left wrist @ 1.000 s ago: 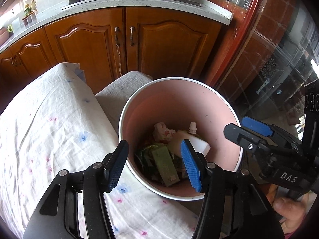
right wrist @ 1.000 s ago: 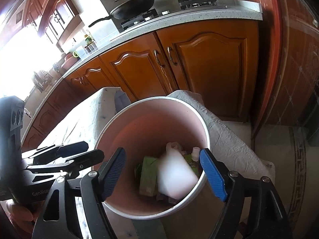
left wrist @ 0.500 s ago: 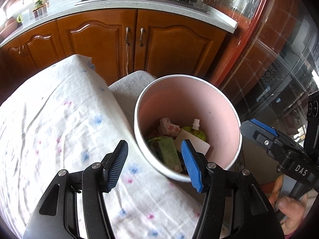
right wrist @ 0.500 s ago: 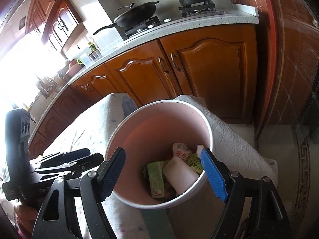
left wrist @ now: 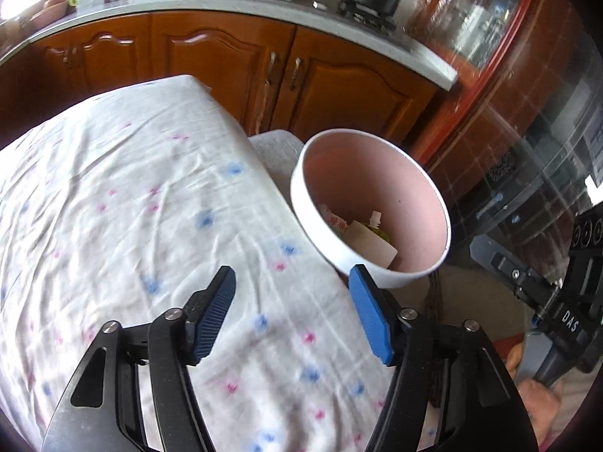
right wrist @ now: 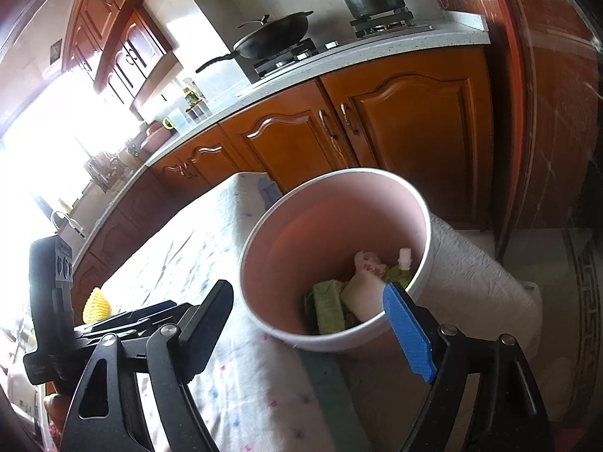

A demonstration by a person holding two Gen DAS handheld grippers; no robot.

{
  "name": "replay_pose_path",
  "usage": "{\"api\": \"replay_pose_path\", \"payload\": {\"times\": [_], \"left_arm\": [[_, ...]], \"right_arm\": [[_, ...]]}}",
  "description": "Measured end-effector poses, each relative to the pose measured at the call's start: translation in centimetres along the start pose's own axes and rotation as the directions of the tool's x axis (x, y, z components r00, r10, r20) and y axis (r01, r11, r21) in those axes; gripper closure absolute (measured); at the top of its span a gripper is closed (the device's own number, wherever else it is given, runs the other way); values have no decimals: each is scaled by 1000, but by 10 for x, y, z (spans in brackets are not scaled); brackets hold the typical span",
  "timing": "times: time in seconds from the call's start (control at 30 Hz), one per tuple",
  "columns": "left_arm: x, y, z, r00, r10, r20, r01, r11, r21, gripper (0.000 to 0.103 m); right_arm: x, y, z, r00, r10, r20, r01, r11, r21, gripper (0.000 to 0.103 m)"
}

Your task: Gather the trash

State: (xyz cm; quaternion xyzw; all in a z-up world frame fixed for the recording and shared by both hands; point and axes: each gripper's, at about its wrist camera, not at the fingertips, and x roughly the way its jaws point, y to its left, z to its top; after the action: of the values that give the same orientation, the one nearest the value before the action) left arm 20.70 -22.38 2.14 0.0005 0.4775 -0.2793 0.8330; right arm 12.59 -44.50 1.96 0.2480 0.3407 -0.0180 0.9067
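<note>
Beside the pink bin (left wrist: 410, 203) holding collected trash (right wrist: 339, 293), left gripper (left wrist: 292, 316) and right gripper (right wrist: 312, 324) hover wide, empty, ready for more.

Black left gripper (left wrist: 292, 312) frame with silver screws, blue ribbed pads (left wrist: 371, 320).

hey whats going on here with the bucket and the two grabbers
A person is collecting trash with two tools. The left hand-held gripper and the right hand-held gripper are both open and empty. The pink bin beside the cloth-covered table already holds a green carton and a white pouch.
</note>
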Motion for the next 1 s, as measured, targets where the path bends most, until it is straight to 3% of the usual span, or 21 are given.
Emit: {"api": "replay_pose_path", "payload": {"times": [0.1,0.33,0.57,0.73,0.8,1.0], "left_arm": [[-18,10,-15,999,-2,53,4,999,-34,29],[-59,37,-55,985,39,168,-19,992,-123,25],[-94,60,-89,957,106,270,-58,982,-178,22],[-116,65,-111,930,162,330,-105,977,-183,13],[-126,66,-124,911,187,368,-125,974,-186,7],[-143,63,-156,857,260,445,-190,962,-196,3]], "right_arm": [[-8,9,-14,999,9,32,-9,1000,-2,15],[-30,32,-48,991,10,133,-5,999,-39,12],[-52,59,-87,961,-4,276,37,993,-114,7],[-58,74,-108,944,5,330,50,986,-158,4],[-61,78,-114,939,7,345,56,983,-174,4],[-73,85,-132,912,20,409,73,975,-210,1]]}}
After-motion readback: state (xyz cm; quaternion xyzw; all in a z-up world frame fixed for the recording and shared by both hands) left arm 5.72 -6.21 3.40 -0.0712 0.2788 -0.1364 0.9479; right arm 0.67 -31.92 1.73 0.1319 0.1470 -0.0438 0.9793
